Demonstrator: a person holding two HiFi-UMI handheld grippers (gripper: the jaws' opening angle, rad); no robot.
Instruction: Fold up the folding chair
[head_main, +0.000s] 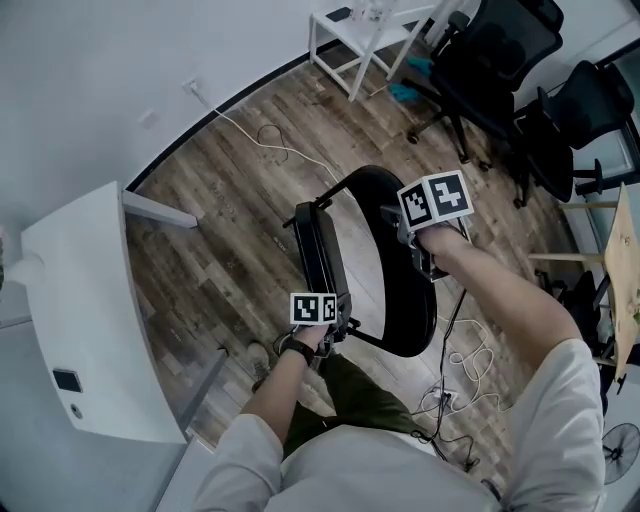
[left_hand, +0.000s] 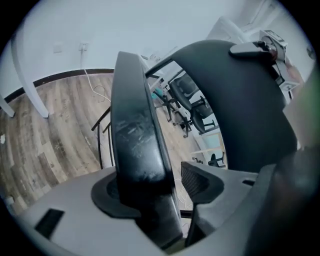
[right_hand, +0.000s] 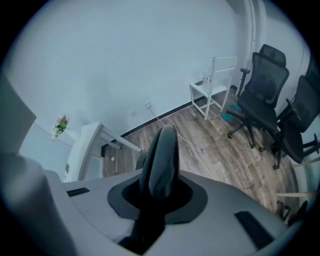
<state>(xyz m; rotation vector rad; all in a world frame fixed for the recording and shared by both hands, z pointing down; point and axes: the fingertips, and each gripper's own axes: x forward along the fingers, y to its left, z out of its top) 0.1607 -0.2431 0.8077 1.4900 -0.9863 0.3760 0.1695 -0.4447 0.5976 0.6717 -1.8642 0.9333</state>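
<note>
Step, as judged: swinging seat (right_hand: 161, 150) and backrest (left_hand: 137, 135) together. Best kept slow, both panels parallel, grips near top edges. Right gripper (right_hand: 159, 200) clamped narrow on seat rim. Left gripper (left_hand: 160, 192) stood wide around backrest; one pad touched, other seemingly just clear. Chair (head_main: 410, 300) upright below grippers, panels close, not yet flat.

The folding chair (head_main: 400, 270) has a thick pad (left_hand: 137, 140) that looks like black vinyl, faintly glossy and scuffed with pale scratches. Its broad panel (left_hand: 235, 105) is smoother, matt black. The frame (head_main: 320, 203) is thin black metal tube. The floor (head_main: 230, 230) is matt grey-brown wood-grain plank. At left, the desk (head_main: 80, 320) is smooth white.
</note>
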